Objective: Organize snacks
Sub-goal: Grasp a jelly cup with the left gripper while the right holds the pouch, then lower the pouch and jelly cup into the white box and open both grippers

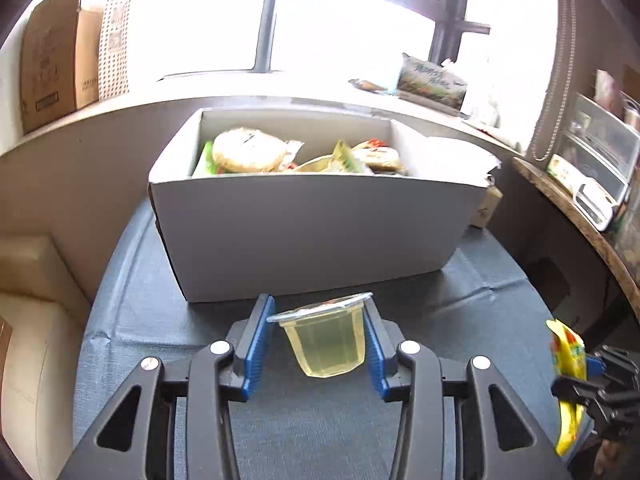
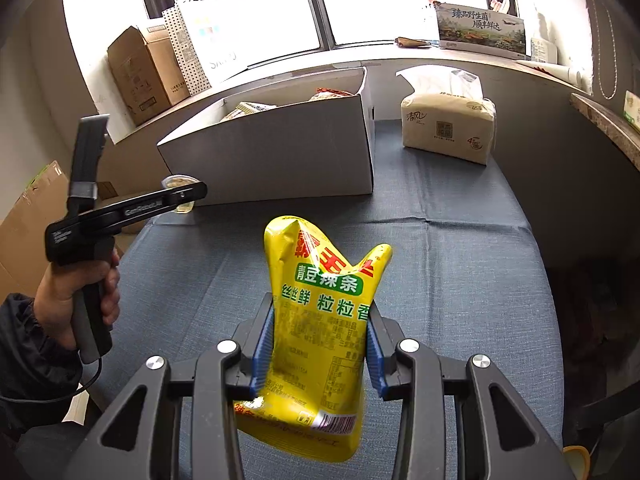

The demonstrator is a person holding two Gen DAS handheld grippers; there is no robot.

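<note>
Before the white box (image 1: 304, 232), left gripper (image 1: 320, 340) fingers grasp the rigid jelly cup (image 1: 326, 340); right gripper (image 2: 320, 348) fingers clamp the soft, crushable snack pouch (image 2: 320, 320) mid-body.

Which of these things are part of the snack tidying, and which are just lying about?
Part of the job:
jelly cup in left gripper
yellow snack packet in right gripper
white box holding snacks

Lying about:
tissue pack
brown carton
printed box on the sill

Glossy yellow pouch (image 2: 320, 332), matt cardboard box (image 1: 304, 236)
</note>
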